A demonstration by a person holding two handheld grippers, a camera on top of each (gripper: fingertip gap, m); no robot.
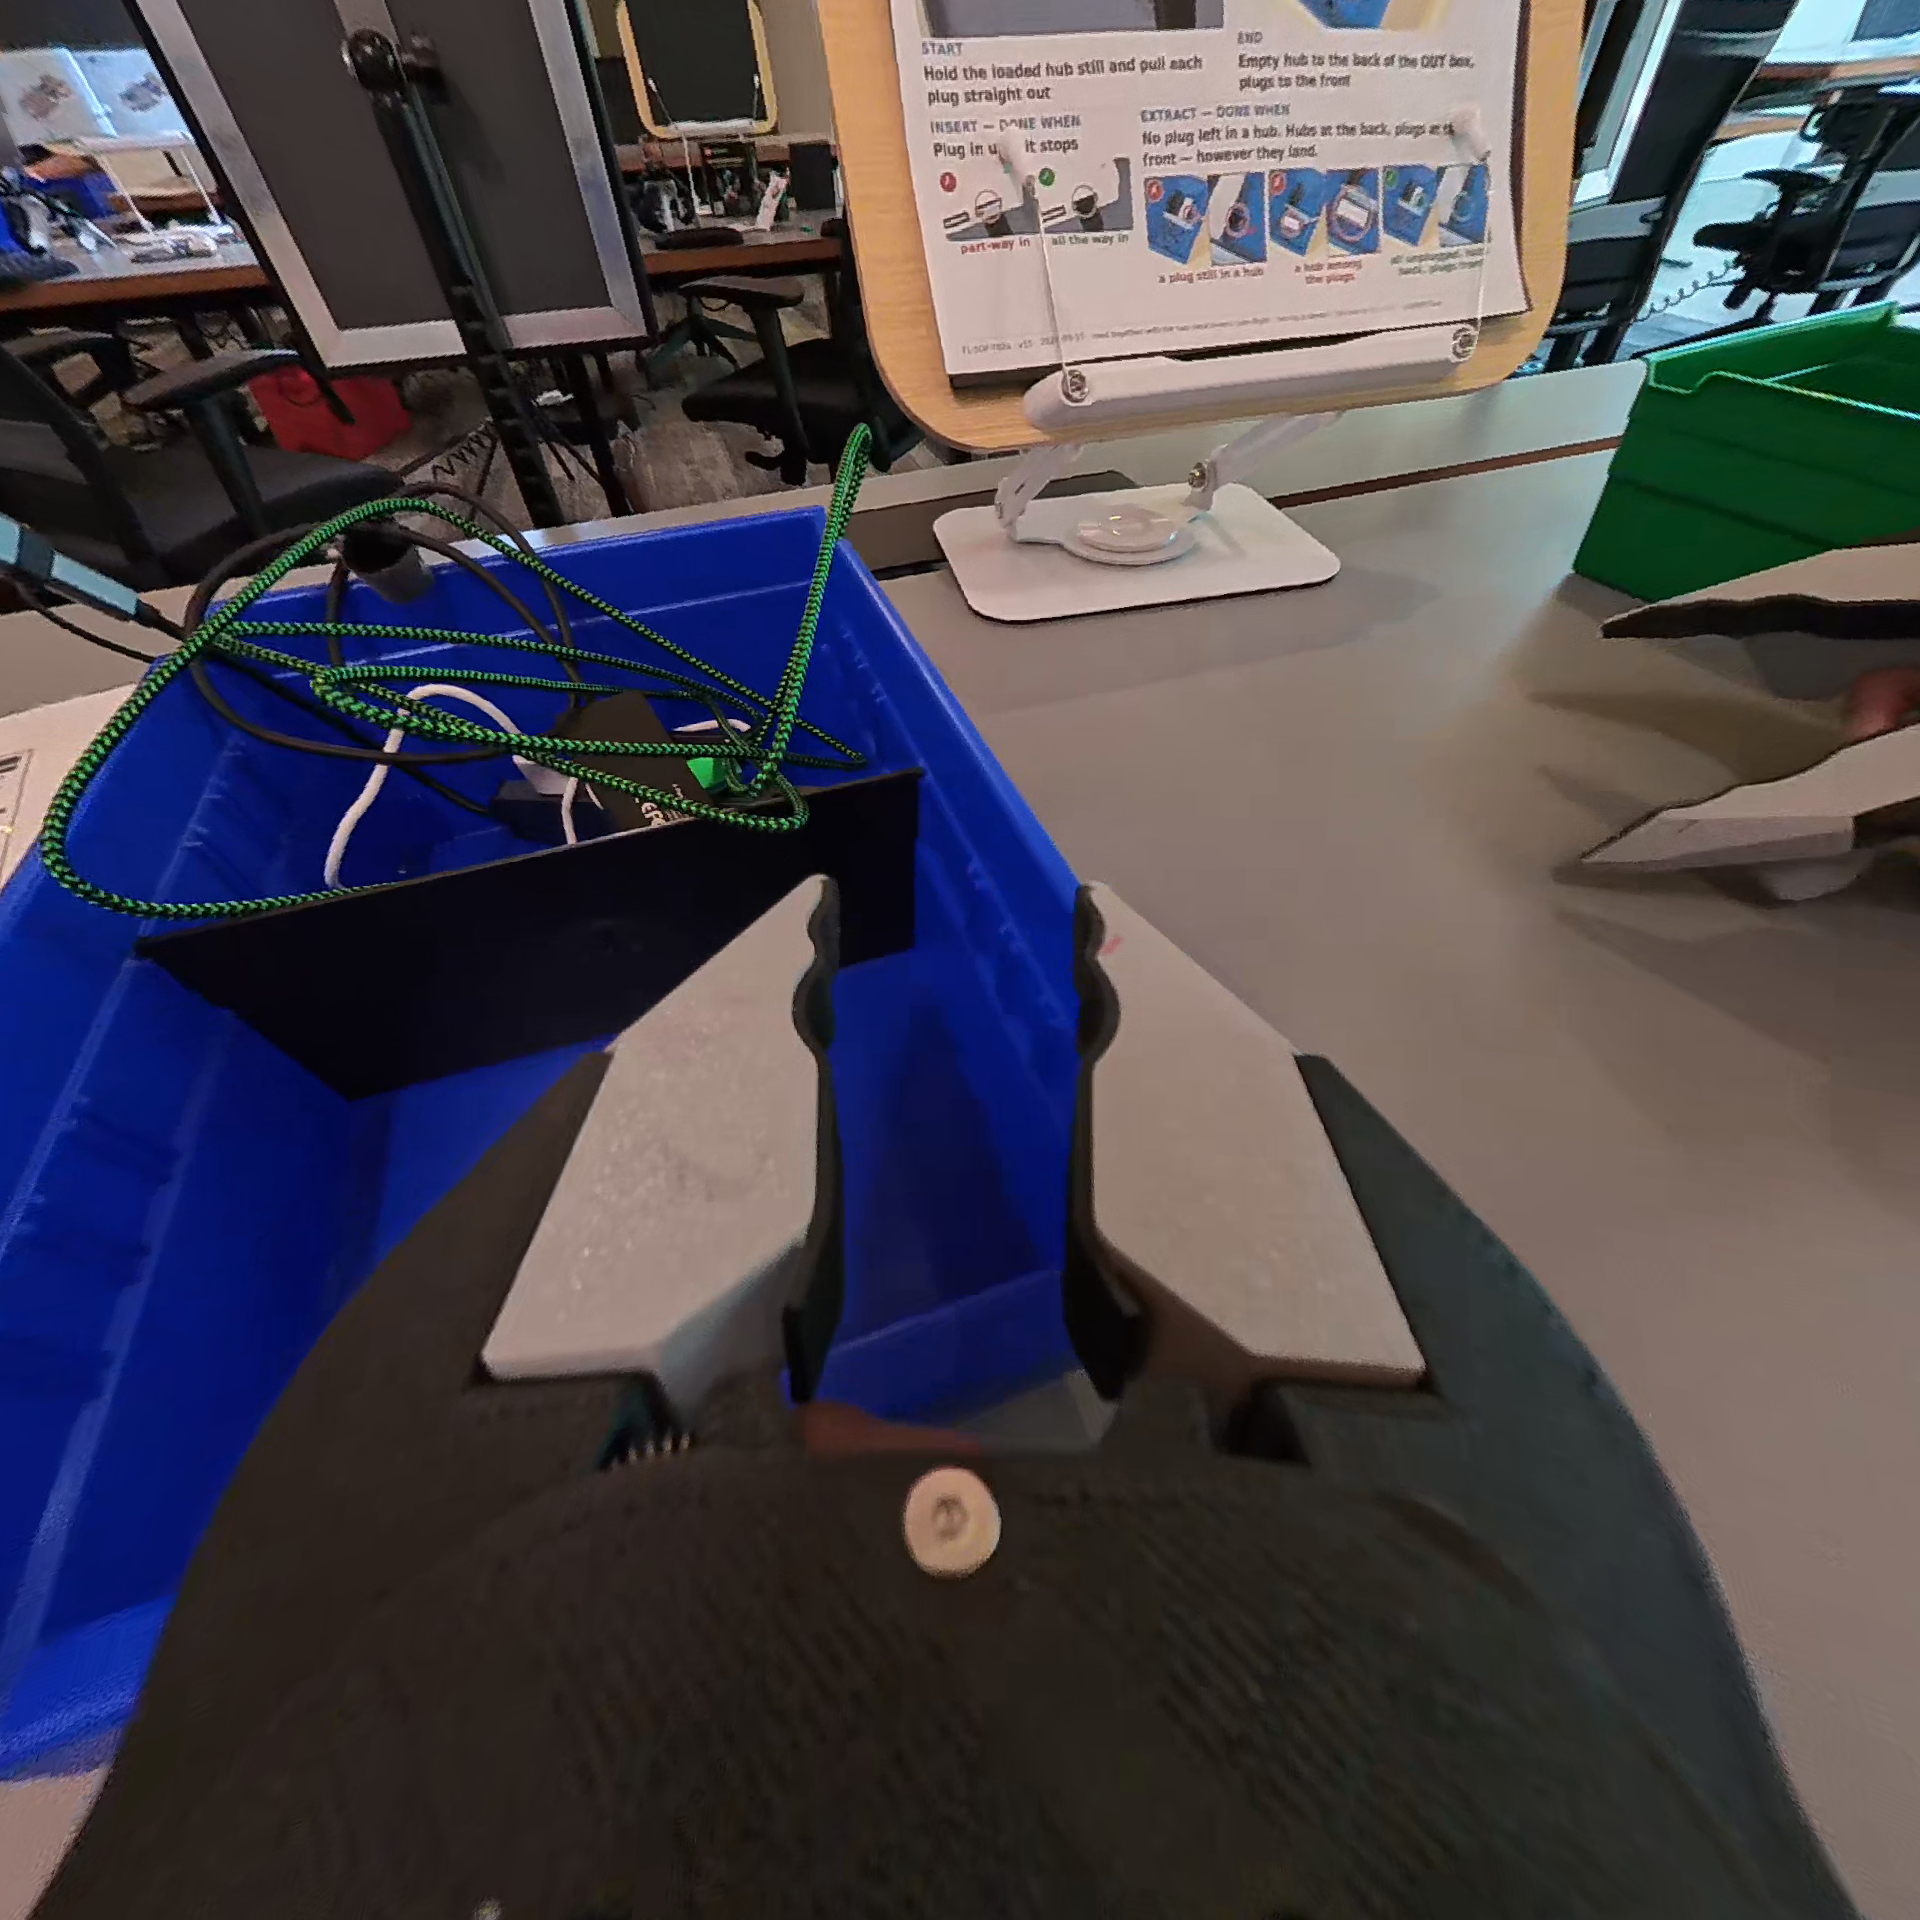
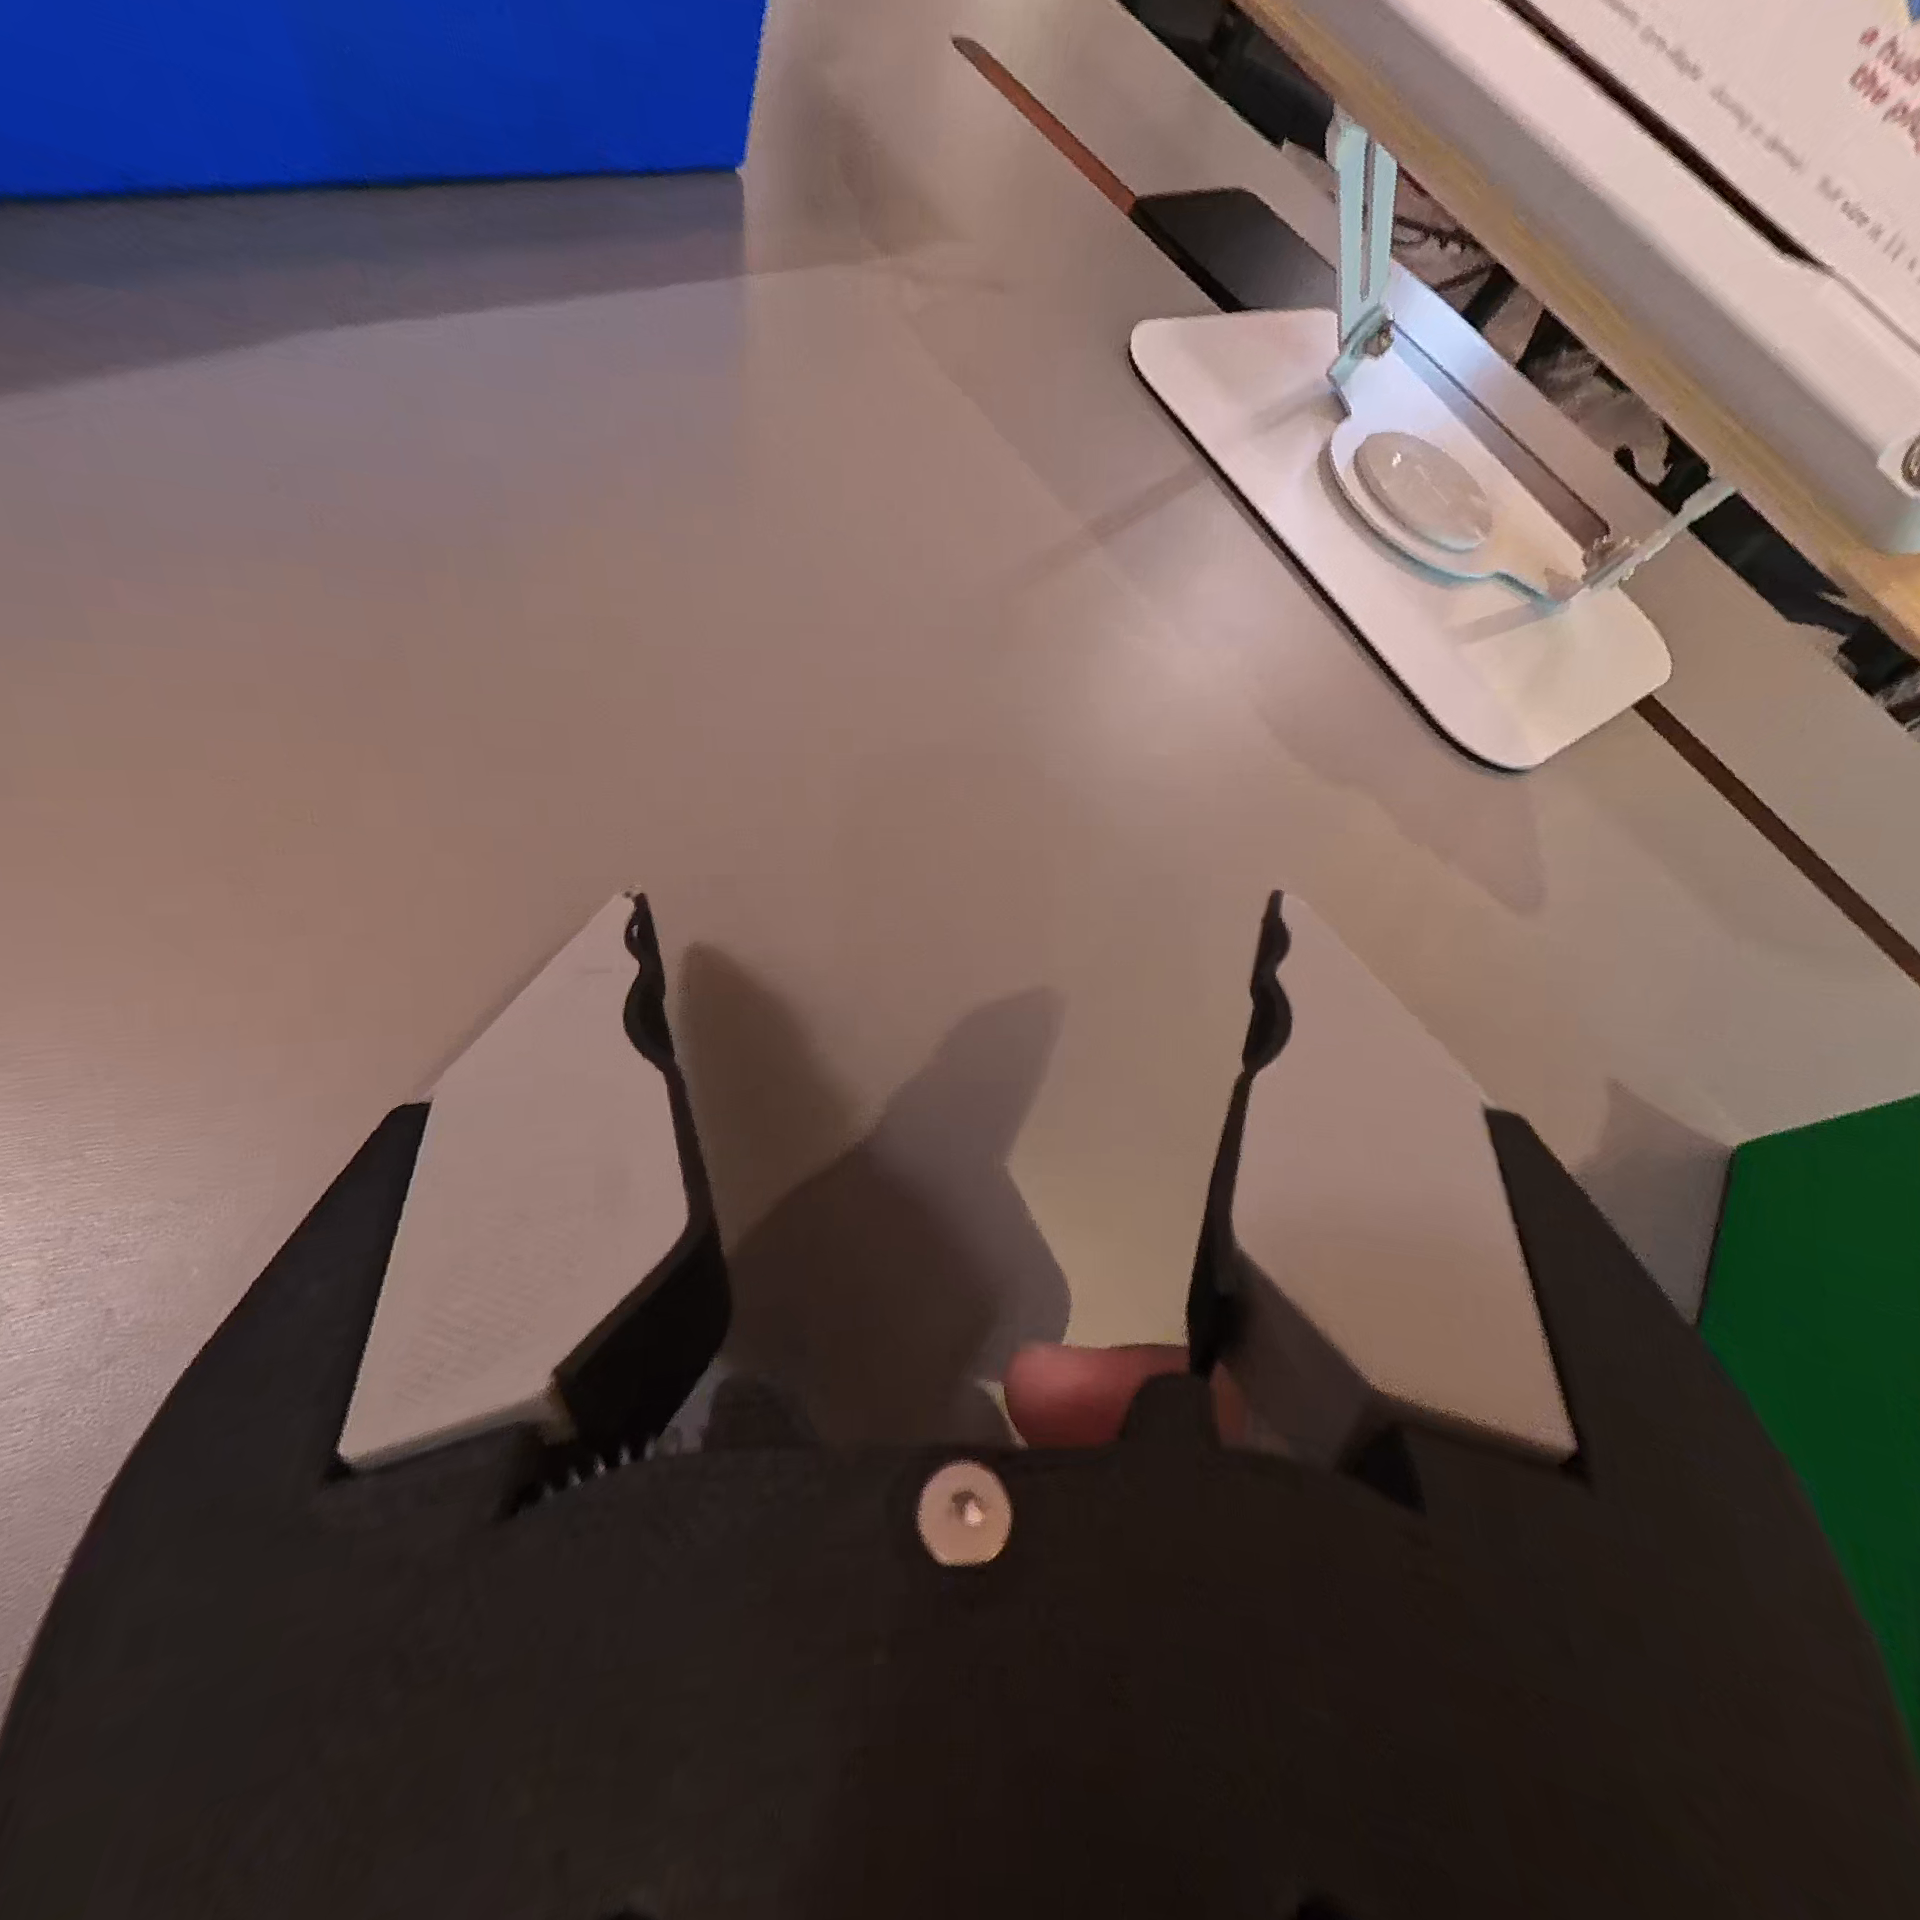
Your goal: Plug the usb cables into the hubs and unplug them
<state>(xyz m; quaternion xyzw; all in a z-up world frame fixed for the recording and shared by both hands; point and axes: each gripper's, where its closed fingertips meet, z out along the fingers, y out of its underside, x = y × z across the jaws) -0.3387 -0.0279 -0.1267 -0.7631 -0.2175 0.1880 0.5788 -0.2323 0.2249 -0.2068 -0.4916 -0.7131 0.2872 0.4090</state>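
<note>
A blue bin [image 1: 935, 707] stands on the grey table, split by a black divider [image 1: 540, 945]. Its far compartment holds a black hub [image 1: 634, 774] tangled with a green-black braided cable [image 1: 499, 644], a white cable [image 1: 358, 821] and a black cable [image 1: 260, 727]. My left gripper [image 1: 951, 914] is open and empty, hovering over the bin's near compartment at its right wall. My right gripper [image 2: 956, 904] is open and empty above bare table; it also shows at the right edge of the left wrist view [image 1: 1766, 727]. The blue bin's wall shows at top left of the right wrist view [image 2: 374, 94].
A wooden board with an instruction sheet [image 1: 1205, 177] stands on a white stand base [image 1: 1132, 561] at the table's back; the base also shows in the right wrist view [image 2: 1403, 540]. A green bin [image 1: 1766, 457] sits at the right, its corner near my right gripper [image 2: 1818, 1299]. Grey table [image 1: 1351, 935] lies between the bins.
</note>
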